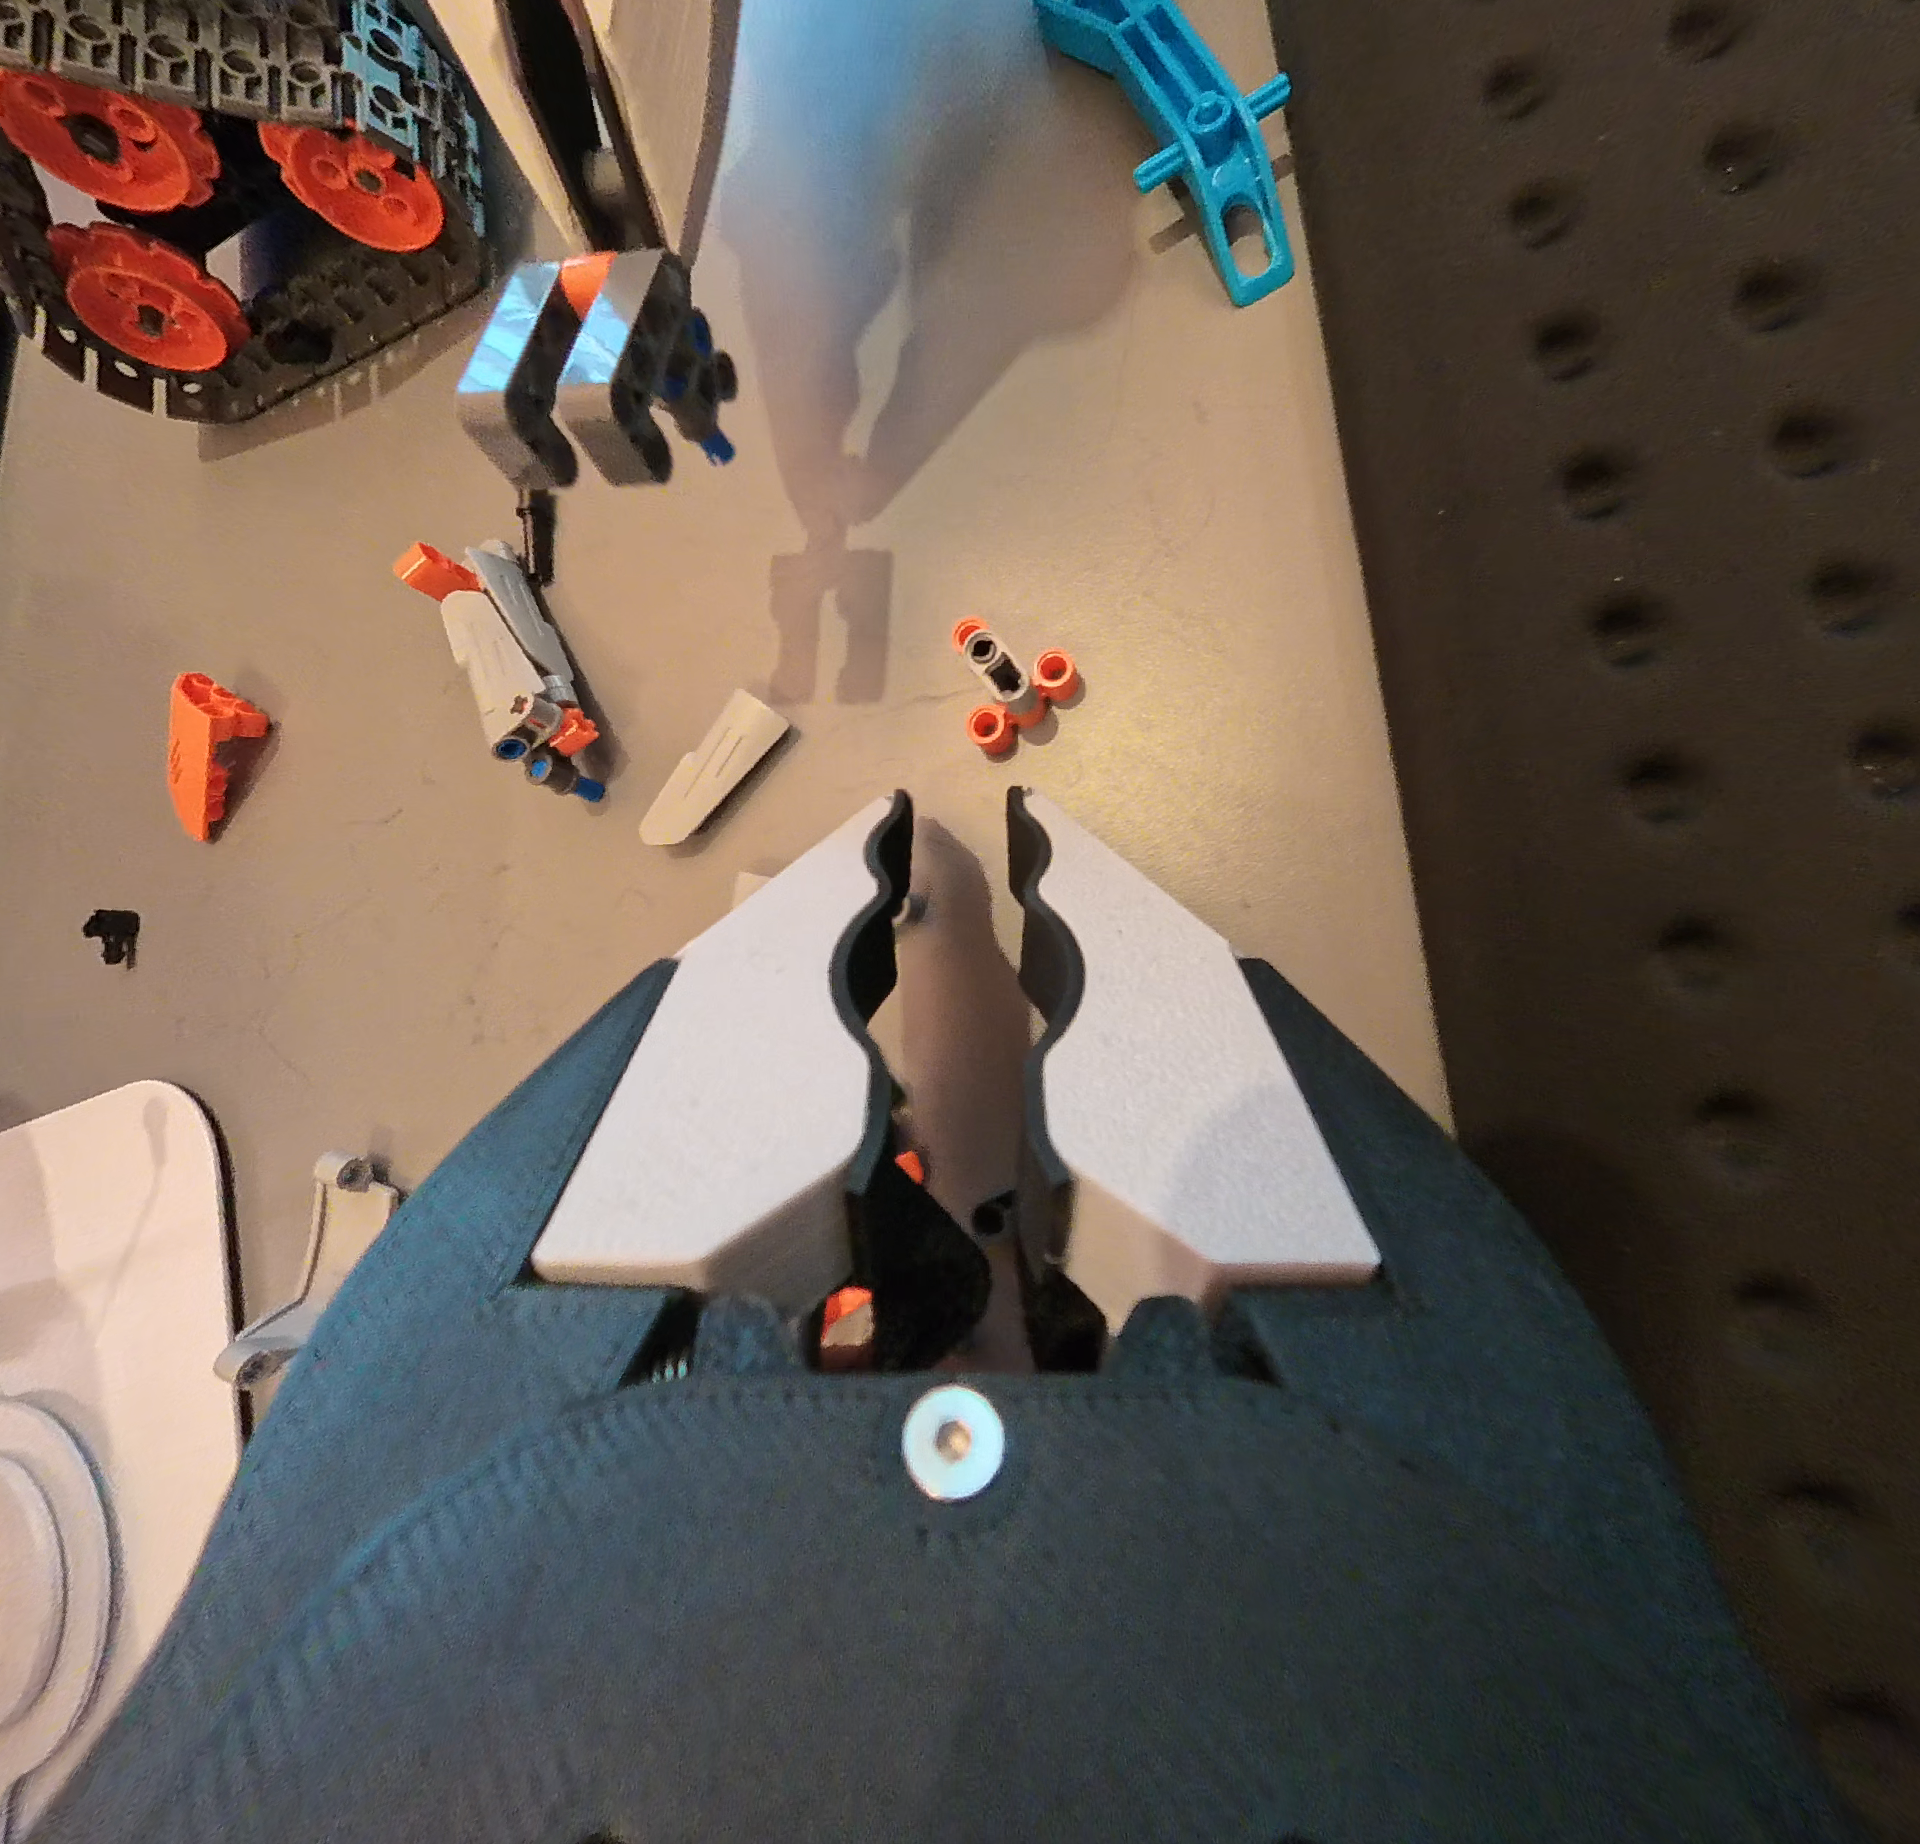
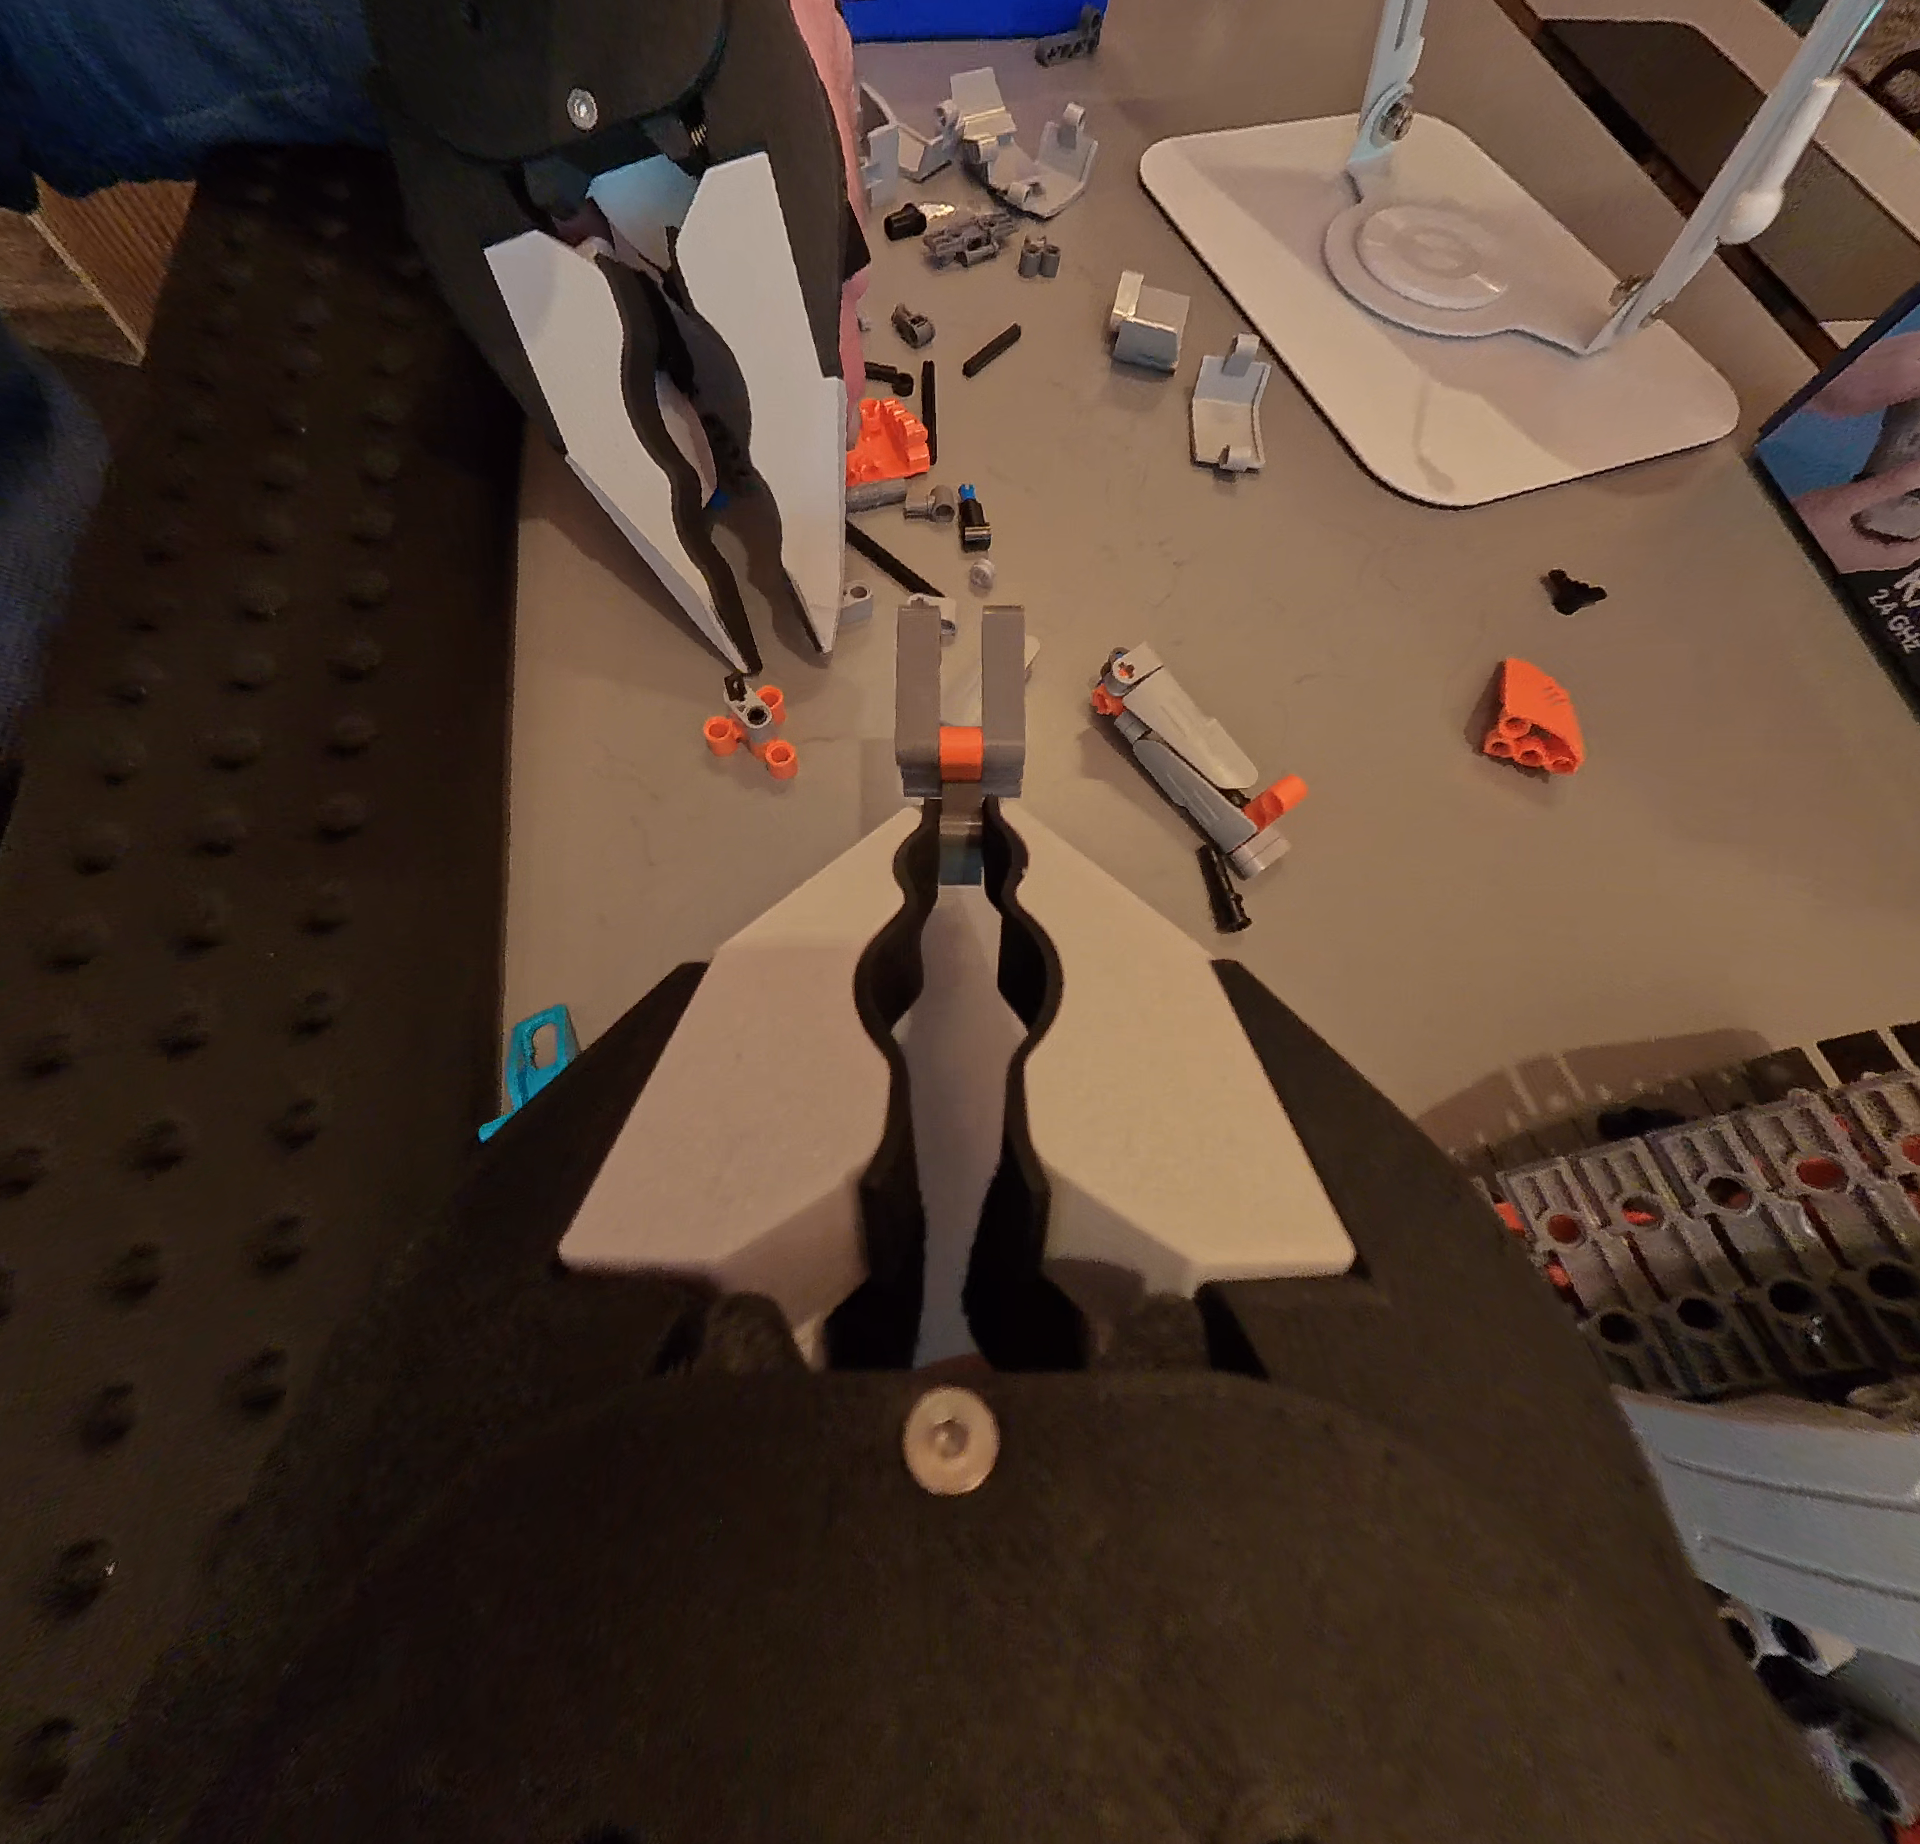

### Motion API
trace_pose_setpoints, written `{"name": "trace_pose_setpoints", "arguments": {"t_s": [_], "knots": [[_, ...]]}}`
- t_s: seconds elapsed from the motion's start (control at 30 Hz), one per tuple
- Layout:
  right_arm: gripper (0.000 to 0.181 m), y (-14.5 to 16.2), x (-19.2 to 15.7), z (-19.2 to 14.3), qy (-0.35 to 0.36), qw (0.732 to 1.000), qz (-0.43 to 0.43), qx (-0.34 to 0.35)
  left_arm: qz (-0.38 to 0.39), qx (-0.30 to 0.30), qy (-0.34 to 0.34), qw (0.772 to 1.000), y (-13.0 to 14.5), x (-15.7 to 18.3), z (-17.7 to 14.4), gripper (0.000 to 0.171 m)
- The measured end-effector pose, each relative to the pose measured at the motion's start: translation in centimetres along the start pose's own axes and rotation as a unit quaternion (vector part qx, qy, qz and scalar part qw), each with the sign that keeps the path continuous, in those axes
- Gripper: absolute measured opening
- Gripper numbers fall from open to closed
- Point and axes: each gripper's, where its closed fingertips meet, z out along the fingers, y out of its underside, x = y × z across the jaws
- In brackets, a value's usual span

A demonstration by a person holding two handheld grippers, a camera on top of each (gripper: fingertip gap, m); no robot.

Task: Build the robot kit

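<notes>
Both tools differed: right tool (image 2: 954, 826) pinched a light, stiff grey-and-orange forked piece (image 2: 958, 714) by its stem, just ahead of its tips, while left tool (image 1: 958, 807) stood slightly spread above the desk (image 1: 1143, 506).

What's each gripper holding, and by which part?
Right gripper grips the grey two-pronged piece with an orange connector by its rear stub, prongs pointing away. Left gripper is open, holding nothing.

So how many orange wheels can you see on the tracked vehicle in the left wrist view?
3, all inside the black tread at top left: one at the upper left, one to its right, one below. Others may sit hidden on the far side.
</notes>
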Motion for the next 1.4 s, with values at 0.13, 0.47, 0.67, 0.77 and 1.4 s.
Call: {"name": "trace_pose_setpoints", "arguments": {"t_s": [0.13, 0.47, 0.67, 0.77, 1.4], "knots": [[0.005, -0.8, 0.1, -0.6, 0.011, 1.0, 0.007, 0.015, -0.001, -0.002, -0.008, 1.0, 0.2, -0.4, -0.1, 0.018], [0.006, -2.1, 0.3, -2.1, 0.085, 0.995, 0.026, 0.044, -0.012, 0.012, -0.032, 0.999, -0.6, -1.6, -0.4, 0.021], [0.006, -2.9, 0.2, -2.0, 0.153, 0.987, -0.016, 0.038, -0.018, 0.063, -0.099, 0.993, -3.4, -3.9, -1.2, 0.025], [0.006, -3.2, 0.0, -1.7, 0.177, 0.983, -0.037, 0.03, -0.025, 0.097, -0.146, 0.984, -5.1, -5.3, -2.0, 0.026], [0.005, -5.1, 0.8, -1.7, 0.178, 0.972, 0.1, 0.12, -0.037, 0.143, -0.276, 0.95, -8.5, -7.7, -4.6, 0.035]]}}
